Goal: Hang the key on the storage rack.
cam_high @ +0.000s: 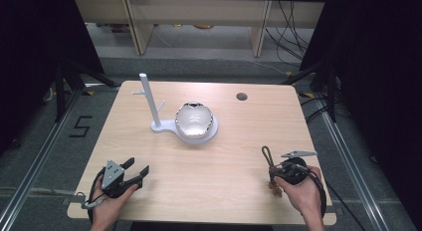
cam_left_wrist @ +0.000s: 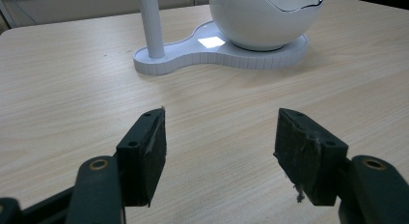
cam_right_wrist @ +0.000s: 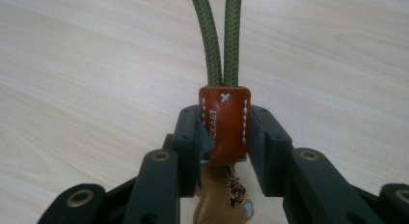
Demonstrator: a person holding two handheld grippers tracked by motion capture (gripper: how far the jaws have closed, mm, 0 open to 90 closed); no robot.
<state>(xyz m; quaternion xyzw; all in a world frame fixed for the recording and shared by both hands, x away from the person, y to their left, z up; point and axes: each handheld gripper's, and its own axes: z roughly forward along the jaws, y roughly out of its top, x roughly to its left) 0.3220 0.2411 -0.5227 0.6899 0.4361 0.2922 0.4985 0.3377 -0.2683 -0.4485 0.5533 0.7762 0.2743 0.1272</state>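
Keychain (cam_right_wrist: pixel 224 125) sat at the near right part of the desk (cam_high: pixel 209 156), clamped in the right gripper (cam_right_wrist: pixel 224 137): both jaws pressed on the sides of its brown leather tab, white stitching and an x on top. Long axis ran roughly along the gripper's own line; the doubled green cord loop (cam_right_wrist: pixel 219 38) pointed straight away from the jaws, lying over the desk, and in the high view it angled up-left, away from the person. A tan leather piece with a small charm hung behind the tab, between the jaw arms, partly hidden. Right hand (cam_high: pixel 298 191) came in from the bottom edge, wrapped around the gripper body, gripper low over the desk and near level. Left gripper (cam_left_wrist: pixel 222 151) jaws stood wide apart, nothing between them, bare pads facing each other. Left hand (cam_high: pixel 107 203) held it at the near left corner, low, aimed toward the white stand (cam_high: pixel 186 129) in mid desk, which carried a thin post (cam_high: pixel 149 99) and a round glossy ball (cam_high: pixel 194 119). Stand well apart from both grippers.
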